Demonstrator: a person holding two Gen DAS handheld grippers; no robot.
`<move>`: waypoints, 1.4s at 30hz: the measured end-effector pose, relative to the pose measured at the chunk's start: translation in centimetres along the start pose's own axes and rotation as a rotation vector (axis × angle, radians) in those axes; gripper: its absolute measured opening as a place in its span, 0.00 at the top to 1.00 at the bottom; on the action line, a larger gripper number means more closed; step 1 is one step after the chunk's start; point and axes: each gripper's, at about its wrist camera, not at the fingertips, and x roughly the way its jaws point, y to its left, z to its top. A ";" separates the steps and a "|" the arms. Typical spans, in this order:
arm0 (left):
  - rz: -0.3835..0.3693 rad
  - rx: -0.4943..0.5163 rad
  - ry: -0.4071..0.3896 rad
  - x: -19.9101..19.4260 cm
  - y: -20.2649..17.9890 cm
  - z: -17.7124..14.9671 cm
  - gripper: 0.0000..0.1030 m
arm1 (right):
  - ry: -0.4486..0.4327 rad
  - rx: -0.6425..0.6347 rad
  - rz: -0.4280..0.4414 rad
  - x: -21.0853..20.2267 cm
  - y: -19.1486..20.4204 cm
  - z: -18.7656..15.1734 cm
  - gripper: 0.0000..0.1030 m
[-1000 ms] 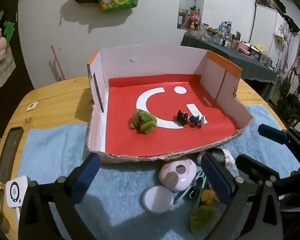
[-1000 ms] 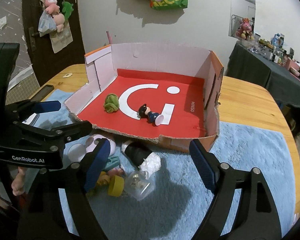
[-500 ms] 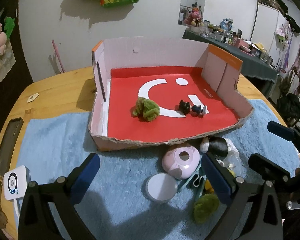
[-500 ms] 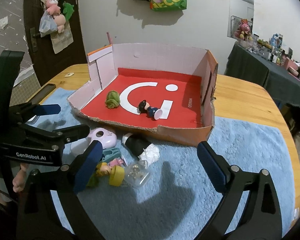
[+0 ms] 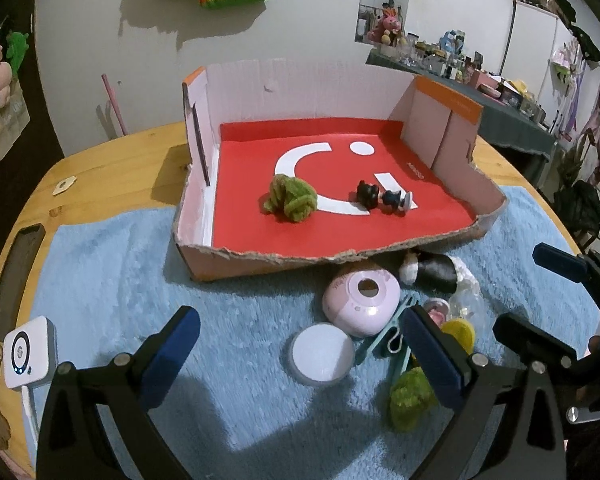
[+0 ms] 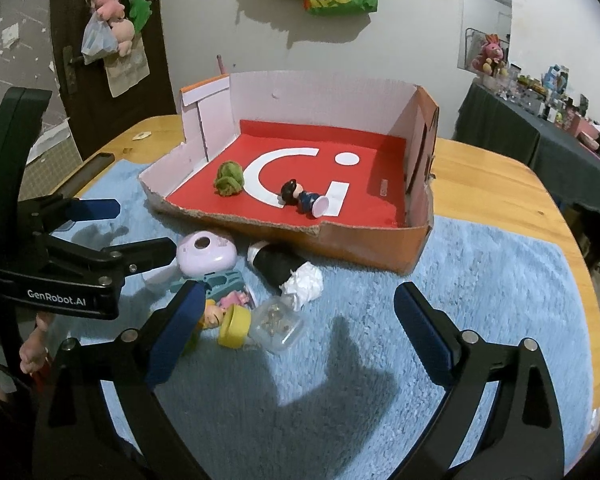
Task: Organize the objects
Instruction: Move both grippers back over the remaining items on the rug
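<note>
Two hand-held grippers hover over a blue towel (image 5: 112,280) spread across a round wooden tabletop (image 5: 112,176). The left hand-held gripper (image 5: 300,354) has its blue pads spread wide with nothing between them, and the right hand-held gripper (image 6: 300,332) likewise stands fully apart and empty. A torn cardboard box (image 6: 364,246) with a red floor sits toward the tabletop's far edge, holding a green fuzzy ball (image 6: 229,178) near its left wall and a small dark-haired figurine (image 6: 302,198) lying on its side near the middle. Against the box's torn front edge, on the towel, lies a cluster still outside it: a pink round case (image 5: 362,298), a white lid (image 5: 322,354), a black bottle (image 6: 276,266), a clear plastic capsule (image 6: 278,324), a yellow-based toy (image 6: 230,320) and a second green fuzzy ball (image 5: 410,398).
</note>
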 end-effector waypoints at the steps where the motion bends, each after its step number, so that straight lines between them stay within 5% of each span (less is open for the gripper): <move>1: -0.002 0.000 0.003 0.1 0.0 -0.1 0.00 | 0.003 0.000 0.001 0.1 0.0 -0.1 0.06; 23: -0.001 -0.003 0.041 1.2 0.1 -1.6 0.00 | 0.024 0.007 -0.079 1.0 -0.9 -1.8 0.08; 31: 0.009 0.002 0.051 1.8 0.4 -1.8 0.04 | 0.060 -0.009 -0.128 2.0 -1.3 -2.3 0.16; 42: -0.006 0.009 0.066 2.3 0.3 -2.1 0.06 | 0.083 -0.029 -0.057 3.3 0.1 -2.2 0.25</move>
